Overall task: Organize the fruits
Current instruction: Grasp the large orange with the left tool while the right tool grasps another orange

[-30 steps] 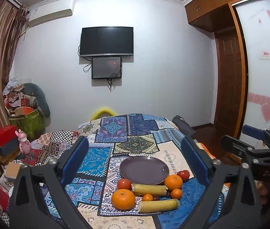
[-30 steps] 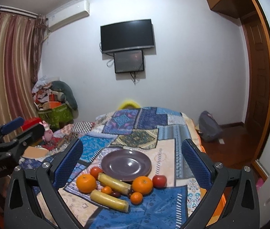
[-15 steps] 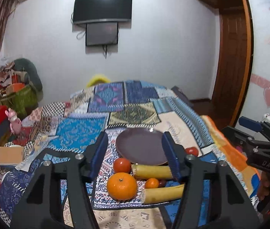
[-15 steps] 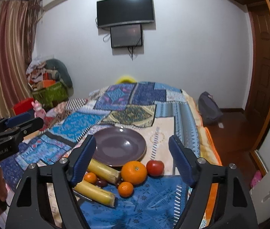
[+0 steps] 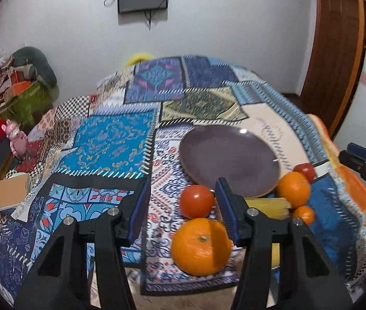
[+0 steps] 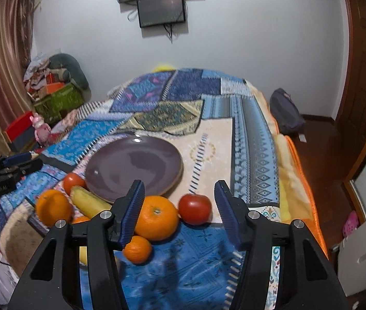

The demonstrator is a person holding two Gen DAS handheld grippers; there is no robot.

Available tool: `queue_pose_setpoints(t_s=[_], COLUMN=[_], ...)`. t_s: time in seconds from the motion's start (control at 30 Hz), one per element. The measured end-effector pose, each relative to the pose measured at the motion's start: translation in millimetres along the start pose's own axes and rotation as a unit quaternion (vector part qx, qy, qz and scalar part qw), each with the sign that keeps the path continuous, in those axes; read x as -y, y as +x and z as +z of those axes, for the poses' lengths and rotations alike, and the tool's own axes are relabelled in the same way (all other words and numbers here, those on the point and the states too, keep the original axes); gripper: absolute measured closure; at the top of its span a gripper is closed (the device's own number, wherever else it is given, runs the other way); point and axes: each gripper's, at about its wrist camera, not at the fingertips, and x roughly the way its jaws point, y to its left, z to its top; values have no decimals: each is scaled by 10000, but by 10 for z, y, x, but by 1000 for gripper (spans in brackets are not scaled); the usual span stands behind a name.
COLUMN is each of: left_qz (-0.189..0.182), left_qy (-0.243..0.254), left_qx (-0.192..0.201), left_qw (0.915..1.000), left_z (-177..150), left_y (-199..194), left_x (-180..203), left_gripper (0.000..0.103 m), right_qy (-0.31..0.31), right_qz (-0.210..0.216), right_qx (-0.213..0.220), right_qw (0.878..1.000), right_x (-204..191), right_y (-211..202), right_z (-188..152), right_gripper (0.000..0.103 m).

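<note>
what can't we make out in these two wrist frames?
- Lower banana: left wrist view, mostly behind the left gripper.
- Same banana, right wrist view: hidden behind the right gripper.
- Third small orange: a sliver, same cause.
- Patchwork quilt, far end: motion-blurred.

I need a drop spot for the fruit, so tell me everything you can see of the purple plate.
The purple plate is round, shallow and glossy, ceramic by its look, with light glinting off it. It lies flat and empty on the patchwork bedspread, beyond the fruit. A banana and an orange sit at its near rim; whether they touch it is unclear.
</note>
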Motion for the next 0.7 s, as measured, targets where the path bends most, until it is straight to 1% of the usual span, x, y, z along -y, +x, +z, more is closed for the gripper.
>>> queue_pose_setpoints(t_s=[0.13, 0.37, 0.43, 0.47, 0.5, 0.7], left_qz=[-207, -406, -404, -406, -430, -438], left_qy=[23, -43, 3, 50, 66, 157], left_qx=[-278, -778, -844, -884, -908, -1021], left_qw=[9994, 9961, 9956, 9952, 9949, 9937], left_z=[55, 53, 38, 30, 23, 9], left_y=[186, 506, 562, 596, 609, 711], left_x=[-91, -135, -123, -108, -104, -68], left_gripper=[51, 51, 51, 51, 51, 50], right_qy=[-44, 141, 156, 125, 107, 151], right_qz=[-72, 9, 35, 32, 28, 95], right_qx=[-169, -544, -626, -681, -720, -886], right_qw=[9998, 9984, 9979, 9976, 9973, 9959], right_x=[61, 182, 195, 185, 181, 228], right_y=[186, 469, 523, 548, 568, 679], right_z=[9, -7, -26, -43, -55, -85], right_gripper=[50, 50, 52, 55, 56, 56])
